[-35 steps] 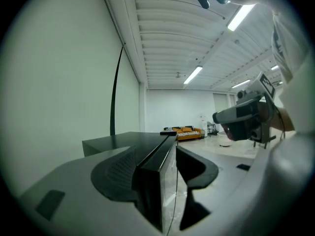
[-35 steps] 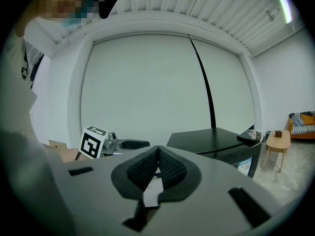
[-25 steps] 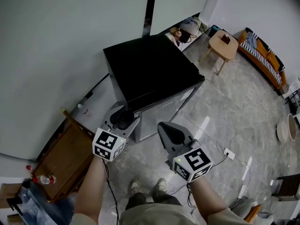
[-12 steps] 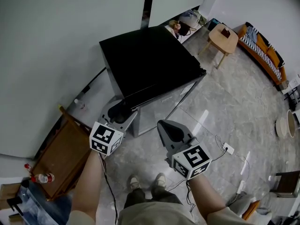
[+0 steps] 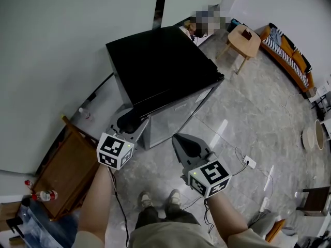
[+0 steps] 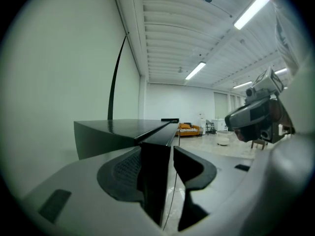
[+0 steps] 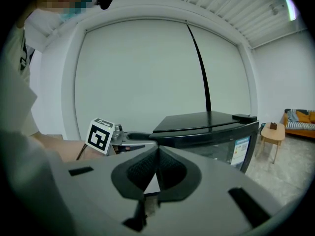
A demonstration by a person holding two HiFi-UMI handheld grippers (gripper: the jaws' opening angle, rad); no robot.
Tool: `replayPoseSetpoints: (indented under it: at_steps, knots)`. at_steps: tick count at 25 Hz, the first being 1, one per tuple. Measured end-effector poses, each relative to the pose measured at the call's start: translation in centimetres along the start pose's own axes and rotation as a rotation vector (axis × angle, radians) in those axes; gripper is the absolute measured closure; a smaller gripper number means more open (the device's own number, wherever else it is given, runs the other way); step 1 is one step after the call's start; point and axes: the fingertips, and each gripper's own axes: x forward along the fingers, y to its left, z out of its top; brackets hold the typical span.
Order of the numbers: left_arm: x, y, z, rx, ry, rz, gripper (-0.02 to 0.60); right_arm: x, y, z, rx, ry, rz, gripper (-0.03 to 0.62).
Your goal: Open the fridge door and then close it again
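A low black fridge [image 5: 155, 61] stands against the wall, its grey door front [image 5: 178, 115] facing me and looking closed or nearly so. My left gripper [image 5: 132, 120] is at the door's left top corner. In the left gripper view the door's black edge [image 6: 155, 181] stands between the jaws of the left gripper [image 6: 170, 154]. The jaws have just been closing, with a gap still showing beside the right pad. My right gripper [image 5: 183, 141] hangs in front of the door, shut with nothing in it; in its own view the right gripper [image 7: 156, 168] has its pads pressed together.
A wooden cabinet [image 5: 67, 169] stands left of the fridge, with a bottle [image 5: 41, 195] by it. A small wooden table [image 5: 244, 39] and an orange sofa [image 5: 287, 56] are at the far right. A power strip [image 5: 250, 163] and cable lie on the floor. My feet [image 5: 160, 200] are below.
The right gripper has sunk a little in front of the door. The left gripper stays at the door's corner.
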Motion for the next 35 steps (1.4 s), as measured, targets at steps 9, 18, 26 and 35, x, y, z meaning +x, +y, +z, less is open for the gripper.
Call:
replayPoseSetpoints:
  at_steps: [9,18,26,35]
  knots:
    - [0.0,-0.2,-0.1,0.0,0.015,-0.007,0.403,-0.2,0.1,-1.1,0.015,0.014,0.009,0.597]
    - [0.0,-0.1,-0.1,-0.016,0.024,-0.016,0.407,-0.7,-0.2,-2.5,0.033,0.033,0.011,0.597]
    - [-0.1,-0.3,0.0,-0.026,0.026,-0.007,0.408,-1.7,-0.9,-2.9,0.045,0.049,-0.002,0.597]
    - [0.0,-0.5,0.0,-0.029,0.035,0.01,0.408,-2.2,-1.5,-3.9,0.044,0.061,0.005,0.597]
